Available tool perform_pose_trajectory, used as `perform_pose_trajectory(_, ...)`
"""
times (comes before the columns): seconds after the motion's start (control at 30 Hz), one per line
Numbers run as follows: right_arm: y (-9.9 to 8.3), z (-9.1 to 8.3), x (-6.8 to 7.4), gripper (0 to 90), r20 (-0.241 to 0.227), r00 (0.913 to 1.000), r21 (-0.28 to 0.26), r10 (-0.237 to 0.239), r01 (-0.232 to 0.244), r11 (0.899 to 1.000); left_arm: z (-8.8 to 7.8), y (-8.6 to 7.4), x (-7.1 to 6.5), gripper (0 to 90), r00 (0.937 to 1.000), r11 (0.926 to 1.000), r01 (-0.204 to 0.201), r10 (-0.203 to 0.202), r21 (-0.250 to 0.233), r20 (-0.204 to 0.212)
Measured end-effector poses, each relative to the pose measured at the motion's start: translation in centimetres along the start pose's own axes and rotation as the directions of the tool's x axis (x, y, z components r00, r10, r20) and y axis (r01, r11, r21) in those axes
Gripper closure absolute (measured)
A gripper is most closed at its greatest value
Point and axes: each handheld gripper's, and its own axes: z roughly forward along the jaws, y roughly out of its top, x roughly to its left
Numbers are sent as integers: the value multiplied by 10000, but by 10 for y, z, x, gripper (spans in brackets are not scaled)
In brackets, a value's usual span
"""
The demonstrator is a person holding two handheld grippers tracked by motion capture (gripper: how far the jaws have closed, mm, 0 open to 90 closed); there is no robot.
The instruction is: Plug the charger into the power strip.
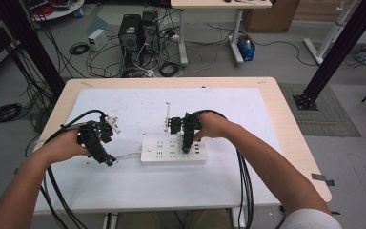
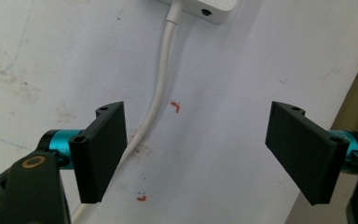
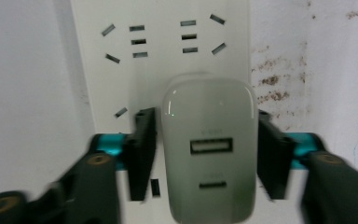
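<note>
So there's a light wood tabletop [image 1: 290, 124] with a big white sheet [image 1: 138, 181] covering most of it. Sitting on the sheet near the middle is a white power strip [image 1: 164, 155], and its white cord [image 2: 161, 88] runs off the left end toward the person's left hand.

The right gripper [image 3: 200, 149] is over the right part of the strip, and its fingers are clamped on both sides of a white USB charger [image 3: 208, 149]. The charger has two ports facing the camera, and it's right above the strip's socket slots. Can't tell whether its prongs are in a socket, since the charger body hides that.

The left gripper [image 2: 196, 149] is just off the strip's left end, low over the sheet. Its fingers are spread wide with nothing between them except the cord passing by the left one underneath. A few tiny red marks [image 2: 175, 106] dot the sheet there.
</note>
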Motion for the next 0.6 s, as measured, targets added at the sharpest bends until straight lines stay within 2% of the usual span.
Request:
perform_pose_trajectory(0.03,-2,-6,-2,279,-36,9998,-283,188,-189,9994,0,1,0,208,10000,10000,-51,51,-8,-8)
perform_pose_trajectory(0.07,-6,-17,-5,246,-90,9979,-848,637,-642,9943,0,1,1,208,10000,10000,-37,37,-22,-23)
perform_pose_trajectory(0.1,-10,-26,-7,218,-52,9962,-1204,866,-866,9889,-1,1,1,208,9999,9999,-105,104,-47,-101)
perform_pose_trajectory(0.13,-17,-37,-8,214,-13,9925,-1781,1223,-1206,9766,-2,1,2,207,9998,9999,-139,138,-92,-163)
perform_pose_trajectory(0.17,-27,-47,-10,171,75,9871,-2304,1600,-1540,9608,-2,0,3,208,9997,9997,-82,77,-223,-226)
perform_pose_trajectory(0.2,-37,-55,-12,121,278,9779,-2567,2072,-1934,9470,-3,0,5,207,9995,9996,-115,107,-264,-298)
perform_pose_trajectory(0.23,-49,-62,-14,120,448,9654,-2750,2568,-2352,9322,-3,-1,6,208,9994,9994,-45,32,-357,-340)
perform_pose_trajectory(0.3,-74,-70,-14,120,833,9300,-2753,3580,-3238,9052,-5,-3,9,208,9994,9994,-10,-1,-340,-345)
perform_pose_trajectory(0.33,-89,-74,-14,120,1078,9021,-2580,4179,-3806,8880,-5,-3,9,207,9994,9994,-2,-10,-351,-338)
perform_pose_trajectory(0.37,-98,-75,-13,120,1161,8918,-2465,4373,-4006,8824,-6,-3,11,208,9993,9994,-38,25,-358,-366)
perform_pose_trajectory(0.4,-112,-77,-11,119,1205,8705,-2310,4772,-4429,8663,-7,-3,12,207,9993,9992,-37,22,-402,-368)
perform_pose_trajectory(0.47,-129,-79,-6,120,1260,8420,-2210,5245,-4916,8423,-10,-2,14,207,9991,9991,-100,83,-416,-416)
perform_pose_trajectory(0.5,-137,-80,-4,119,1266,8348,-2096,5358,-5054,8370,-11,-2,15,208,9989,9989,-110,89,-448,-458)
perform_pose_trajectory(0.53,-137,-80,-4,119,1266,8348,-2096,5358,-5054,8370,-11,-2,15,207,9989,9989,-110,89,-448,-458)
perform_pose_trajectory(0.6,-159,-83,5,120,1151,8347,-1772,5385,-5162,8380,-15,0,19,208,9985,9989,-72,46,-467,-554)
